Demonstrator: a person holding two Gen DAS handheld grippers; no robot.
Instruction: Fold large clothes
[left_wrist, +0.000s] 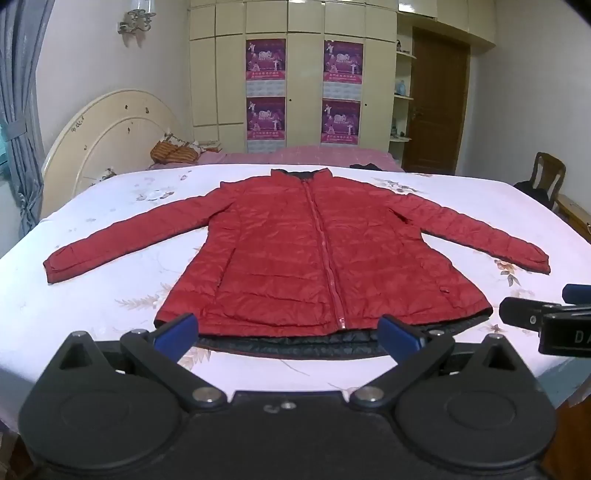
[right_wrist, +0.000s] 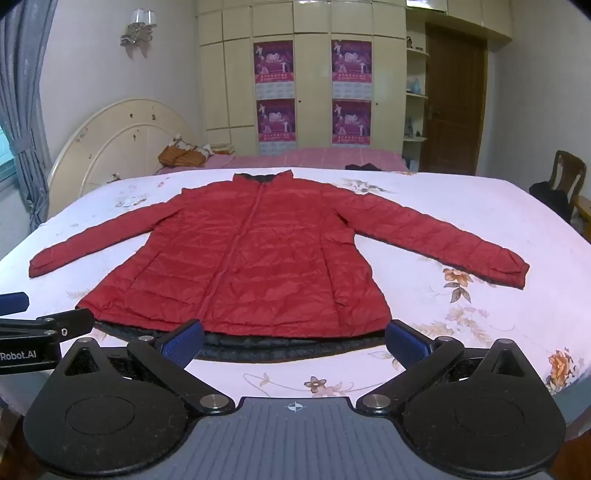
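A red puffer jacket (left_wrist: 303, 251) lies flat and zipped on the bed, front up, collar far, both sleeves spread out; a dark lining strip shows under its near hem. It also shows in the right wrist view (right_wrist: 251, 258). My left gripper (left_wrist: 288, 334) is open, hovering just before the hem, fingers apart around its middle. My right gripper (right_wrist: 295, 338) is open, just before the hem's right half. Each gripper shows at the other view's edge: the right one (left_wrist: 546, 317), the left one (right_wrist: 37, 325).
The bed (left_wrist: 92, 295) has a white floral sheet and a cream headboard (left_wrist: 103, 133) at the left. A pink bed (left_wrist: 314, 155) with a dark item lies behind. A wardrobe with posters, a brown door (left_wrist: 436, 110) and a wooden chair (left_wrist: 546, 177) stand beyond.
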